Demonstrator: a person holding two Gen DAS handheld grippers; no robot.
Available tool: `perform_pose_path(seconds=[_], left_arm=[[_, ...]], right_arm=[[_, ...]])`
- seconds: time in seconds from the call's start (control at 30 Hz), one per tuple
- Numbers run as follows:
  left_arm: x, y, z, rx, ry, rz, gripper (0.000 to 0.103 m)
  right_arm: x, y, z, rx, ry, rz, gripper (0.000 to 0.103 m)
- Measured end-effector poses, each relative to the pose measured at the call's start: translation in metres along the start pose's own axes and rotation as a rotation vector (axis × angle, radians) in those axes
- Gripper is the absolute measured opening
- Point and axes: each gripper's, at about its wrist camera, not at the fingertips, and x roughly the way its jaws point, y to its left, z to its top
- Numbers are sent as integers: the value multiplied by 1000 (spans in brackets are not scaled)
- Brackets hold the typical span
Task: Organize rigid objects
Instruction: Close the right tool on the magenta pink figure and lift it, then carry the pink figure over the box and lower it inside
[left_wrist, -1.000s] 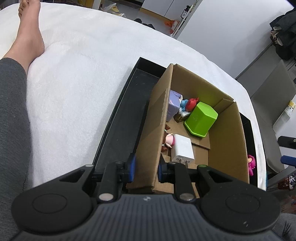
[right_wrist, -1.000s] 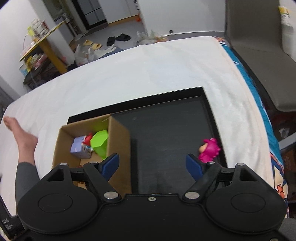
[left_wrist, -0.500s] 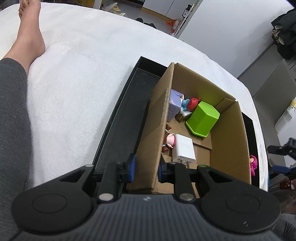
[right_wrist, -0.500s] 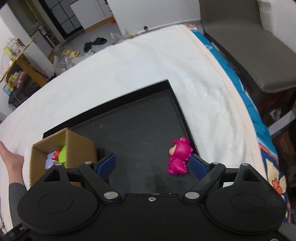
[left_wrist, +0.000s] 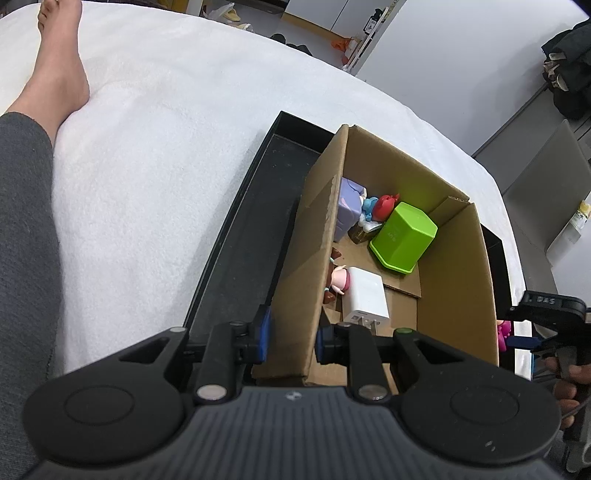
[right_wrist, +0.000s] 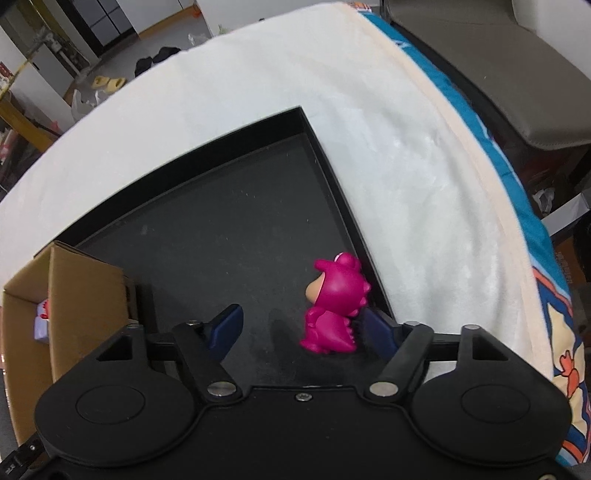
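Observation:
My left gripper is shut on the near wall of a cardboard box that stands in a black tray. In the box lie a green container, a white charger, a purple box and small figures. A pink dinosaur figure stands upright near the tray's right rim. My right gripper straddles it with its jaws closing. The figure is close against the right finger and well clear of the left one. The left wrist view shows the right gripper beside the figure.
The tray lies on a white blanket over a bed. A person's leg and bare foot rest on the blanket at the left. A grey chair stands past the bed's right edge. The cardboard box is left of the right gripper.
The right gripper came down over the pink figure, which now stands between its narrowing jaws. It has also come into the left wrist view. The left gripper and the box stayed put.

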Motion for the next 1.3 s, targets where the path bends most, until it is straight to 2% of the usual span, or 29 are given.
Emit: perform_pose_path(seconds=[0.07, 0.13, 0.2, 0.3, 0.47, 0.83, 1.3], left_arm=[[0, 0, 0, 0, 1, 0, 21], [0, 0, 0, 0, 1, -1, 21], [1, 0, 0, 0, 0, -1, 21], [1, 0, 0, 0, 0, 0, 21], [1, -1, -1, 1, -2, 1, 21], [1, 0, -1, 0, -2, -2, 21], [1, 1, -1, 0, 0, -10, 21]], right_arm=[[6, 3, 0, -6, 9, -14, 69], [14, 3, 1, -8, 23, -34, 61], [22, 0, 2, 6, 33, -74, 32], [21, -4, 2, 29, 28, -77, 32], [1, 8, 0, -18, 2, -46, 32], [-48, 47, -5, -105, -31, 63, 32], [-84, 90, -5, -212, -71, 113, 32]])
